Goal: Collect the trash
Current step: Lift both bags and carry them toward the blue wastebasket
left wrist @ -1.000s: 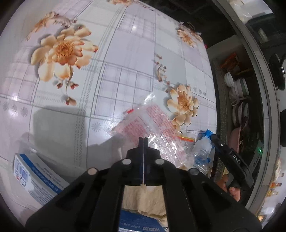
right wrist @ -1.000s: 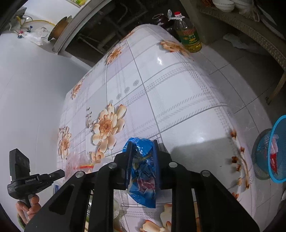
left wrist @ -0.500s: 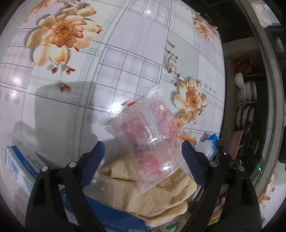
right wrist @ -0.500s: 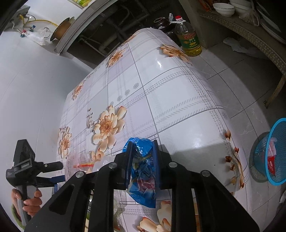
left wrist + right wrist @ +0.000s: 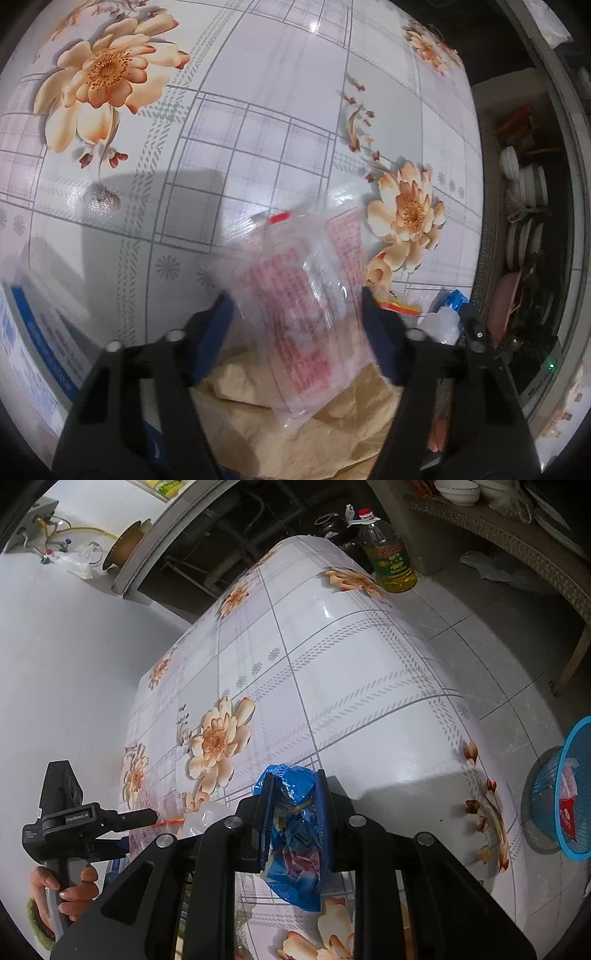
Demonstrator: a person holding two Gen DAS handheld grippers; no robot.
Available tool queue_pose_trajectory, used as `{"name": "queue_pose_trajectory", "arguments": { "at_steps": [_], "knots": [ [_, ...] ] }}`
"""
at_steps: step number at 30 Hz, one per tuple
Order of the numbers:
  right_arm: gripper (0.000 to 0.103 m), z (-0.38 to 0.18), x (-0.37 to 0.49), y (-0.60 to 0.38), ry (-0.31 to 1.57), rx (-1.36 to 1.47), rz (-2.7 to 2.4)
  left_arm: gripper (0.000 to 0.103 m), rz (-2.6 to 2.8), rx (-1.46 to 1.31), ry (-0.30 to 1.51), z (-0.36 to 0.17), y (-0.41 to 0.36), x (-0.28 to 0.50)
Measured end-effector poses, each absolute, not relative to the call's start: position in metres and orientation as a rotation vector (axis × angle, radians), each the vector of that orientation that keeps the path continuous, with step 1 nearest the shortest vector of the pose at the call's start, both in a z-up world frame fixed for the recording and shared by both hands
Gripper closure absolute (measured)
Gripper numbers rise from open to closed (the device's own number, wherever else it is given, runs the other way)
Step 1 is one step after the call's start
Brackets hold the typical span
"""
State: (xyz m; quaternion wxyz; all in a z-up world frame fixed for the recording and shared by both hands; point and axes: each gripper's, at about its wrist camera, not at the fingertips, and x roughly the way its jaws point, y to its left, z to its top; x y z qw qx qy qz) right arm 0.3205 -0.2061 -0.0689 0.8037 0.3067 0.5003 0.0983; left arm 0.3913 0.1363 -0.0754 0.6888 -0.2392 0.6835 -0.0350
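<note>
My left gripper (image 5: 297, 314) is open, its two fingers standing either side of a clear plastic bag with red print (image 5: 306, 302), which lies partly on crumpled brown paper (image 5: 314, 417) on the flowered tablecloth (image 5: 258, 129). Whether the fingers touch the bag is unclear. My right gripper (image 5: 293, 812) is shut on a crumpled blue plastic wrapper (image 5: 295, 849) and holds it above the table near its edge. The left gripper also shows in the right wrist view (image 5: 140, 816), low at the left beside the clear bag.
A blue and white box (image 5: 33, 343) lies at the left of the paper. A crushed clear bottle (image 5: 441, 325) lies right of the bag. A blue mesh basket (image 5: 561, 794) holding trash stands on the floor right of the table. An oil bottle (image 5: 388, 557) stands beyond the table's far end.
My left gripper went from shut to wide open, then narrowed around the clear bag, which now looks lifted and blurred. My right gripper kept hold of the blue wrapper and hardly moved.
</note>
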Motion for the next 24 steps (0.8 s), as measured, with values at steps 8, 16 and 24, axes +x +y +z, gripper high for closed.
{"name": "queue_pose_trajectory", "arguments": {
  "at_steps": [8, 16, 24],
  "knots": [
    [0.083, -0.060, 0.315, -0.209, 1.039, 0.651, 0.217, 0.056, -0.115, -0.576, 1.449, -0.060, 0.148, 0.388],
    [0.083, -0.048, 0.304, -0.222, 1.002, 0.677, 0.218, 0.056, -0.156, -0.578, 1.352, -0.024, 0.163, 0.375],
    [0.084, -0.038, 0.286, -0.232, 0.963, 0.716, 0.223, 0.056, -0.202, -0.557, 1.279, 0.012, 0.160, 0.353]
  ]
}}
